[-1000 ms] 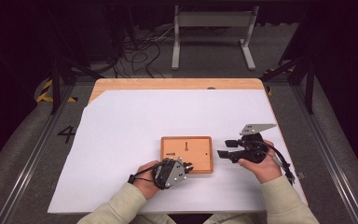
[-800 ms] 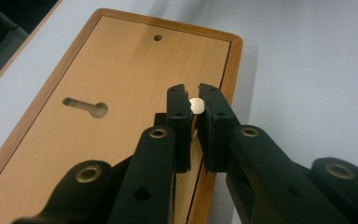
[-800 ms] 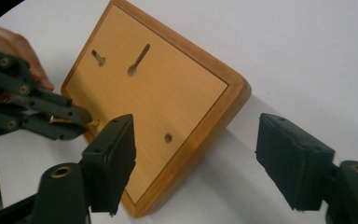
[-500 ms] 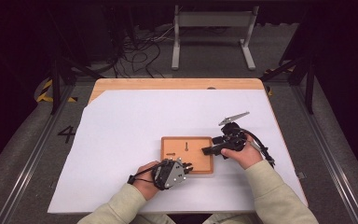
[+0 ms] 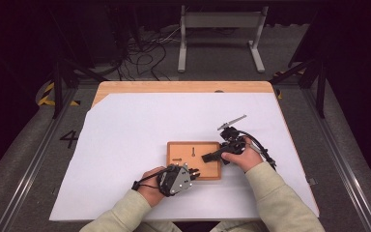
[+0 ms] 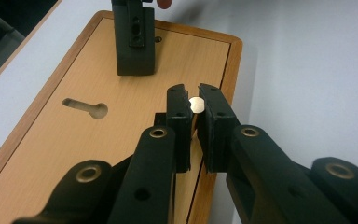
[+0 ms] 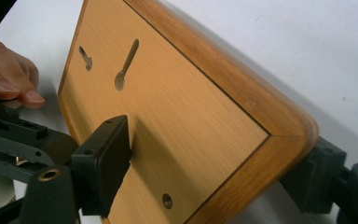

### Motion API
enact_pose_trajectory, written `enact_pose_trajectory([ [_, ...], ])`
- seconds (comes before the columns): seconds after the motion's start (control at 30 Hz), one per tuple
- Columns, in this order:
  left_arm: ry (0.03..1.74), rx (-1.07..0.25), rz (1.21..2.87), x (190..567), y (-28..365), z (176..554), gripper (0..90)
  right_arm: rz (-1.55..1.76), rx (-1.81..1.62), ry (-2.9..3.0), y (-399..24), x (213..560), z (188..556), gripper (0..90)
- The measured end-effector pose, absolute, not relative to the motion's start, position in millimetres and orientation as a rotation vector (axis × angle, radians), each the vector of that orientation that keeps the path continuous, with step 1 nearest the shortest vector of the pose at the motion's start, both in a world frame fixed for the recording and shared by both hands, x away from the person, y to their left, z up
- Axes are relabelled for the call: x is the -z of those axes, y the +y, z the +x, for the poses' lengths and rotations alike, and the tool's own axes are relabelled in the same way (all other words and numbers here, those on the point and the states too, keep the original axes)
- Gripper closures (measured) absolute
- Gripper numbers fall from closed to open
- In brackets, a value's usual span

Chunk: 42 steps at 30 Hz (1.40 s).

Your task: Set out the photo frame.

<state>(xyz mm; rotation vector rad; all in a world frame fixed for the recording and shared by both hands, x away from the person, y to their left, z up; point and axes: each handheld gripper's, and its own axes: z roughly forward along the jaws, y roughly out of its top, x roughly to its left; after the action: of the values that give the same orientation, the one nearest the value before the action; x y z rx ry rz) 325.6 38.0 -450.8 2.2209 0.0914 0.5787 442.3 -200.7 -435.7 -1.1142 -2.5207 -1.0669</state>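
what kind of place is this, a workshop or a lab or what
Most likely a lab set up for recording: a table under a white sheet on a dark floor with rails, loose cables, and a metal stand behind.

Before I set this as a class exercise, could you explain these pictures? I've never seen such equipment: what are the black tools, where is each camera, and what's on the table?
There is no robot here. A person holds a two-jaw gripper in each hand. One camera looks down from above. The other two ride on the grippers and look along their black jaws. On the table lies a white sheet, and on it a wooden board with two keyhole-shaped slots. The left gripper is shut on a small pale round piece at the board's edge. The right gripper has just been opening. Its jaws sit either side of the board's corner, and I see no pinch.
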Motion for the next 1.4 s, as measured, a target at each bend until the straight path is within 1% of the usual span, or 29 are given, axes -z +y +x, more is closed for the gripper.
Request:
enact_pose_trajectory([
  [0.17, 0.075, -0.591, 2.219, 451, 38, 324, 83.2, -1.115, 1.065, -2.478, -207, 432, 443, 33.3],
  [0.3, 0.081, -0.58, 2.221, 451, 38, 324, 83.0, -1.121, 1.058, -2.478, -208, 430, 442, 35.1],
  [0.33, 0.081, -0.576, 2.22, 451, 38, 324, 82.8, -1.115, 1.056, -2.474, -209, 429, 442, 37.5],
  [0.4, 0.079, -0.57, 2.219, 451, 38, 324, 82.7, -1.114, 1.056, -2.47, -210, 428, 442, 38.7],
  [0.43, 0.078, -0.568, 2.217, 451, 38, 324, 82.4, -1.109, 1.061, -2.451, -213, 428, 442, 41.2],
  [0.47, 0.079, -0.567, 2.215, 451, 38, 324, 82.4, -1.109, 1.061, -2.451, -213, 428, 442, 41.2],
  [0.57, 0.072, -0.572, 2.214, 452, 38, 323, 81.7, -1.109, 1.067, -2.417, -217, 427, 442, 45.8],
  [0.6, 0.072, -0.572, 2.214, 452, 38, 323, 81.3, -1.109, 1.067, -2.417, -217, 427, 442, 45.8],
  [0.63, 0.073, -0.564, 2.217, 452, 38, 322, 80.9, -1.105, 1.07, -2.402, -219, 426, 442, 48.4],
  [0.8, 0.061, -0.554, 2.233, 450, 37, 321, 79.1, -1.094, 1.08, -2.386, -223, 423, 440, 52.6],
  [0.9, 0.067, -0.509, 2.244, 447, 38, 322, 77.3, -1.073, 1.094, -2.404, -224, 421, 437, 53.6],
  [0.93, 0.071, -0.47, 2.232, 444, 40, 323, 75.6, -1.063, 1.097, -2.412, -224, 420, 436, 54.0],
  [0.97, 0.079, -0.43, 2.223, 440, 42, 324, 71.3, -1.053, 1.101, -2.422, -225, 419, 435, 54.3],
  [1.03, 0.1, -0.383, 2.195, 433, 47, 324, 59.1, -1.042, 1.107, -2.435, -225, 418, 433, 54.8],
  [1.07, 0.111, -0.375, 2.185, 430, 50, 325, 54.8, -1.034, 1.109, -2.448, -226, 417, 432, 55.0],
  [1.17, 0.153, -0.338, 2.143, 422, 60, 325, 50.8, -1.02, 1.119, -2.472, -226, 415, 428, 55.2],
  [1.23, 0.216, -0.377, 2.091, 410, 79, 329, 49.8, -1.001, 1.128, -2.517, -225, 412, 423, 55.3],
  [1.27, 0.216, -0.377, 2.091, 410, 79, 329, 49.6, -0.996, 1.135, -2.529, -225, 411, 421, 55.3],
  [1.4, 0.337, -0.395, 2.02, 400, 107, 336, 47.0, -0.977, 1.15, -2.571, -225, 409, 414, 55.5],
])
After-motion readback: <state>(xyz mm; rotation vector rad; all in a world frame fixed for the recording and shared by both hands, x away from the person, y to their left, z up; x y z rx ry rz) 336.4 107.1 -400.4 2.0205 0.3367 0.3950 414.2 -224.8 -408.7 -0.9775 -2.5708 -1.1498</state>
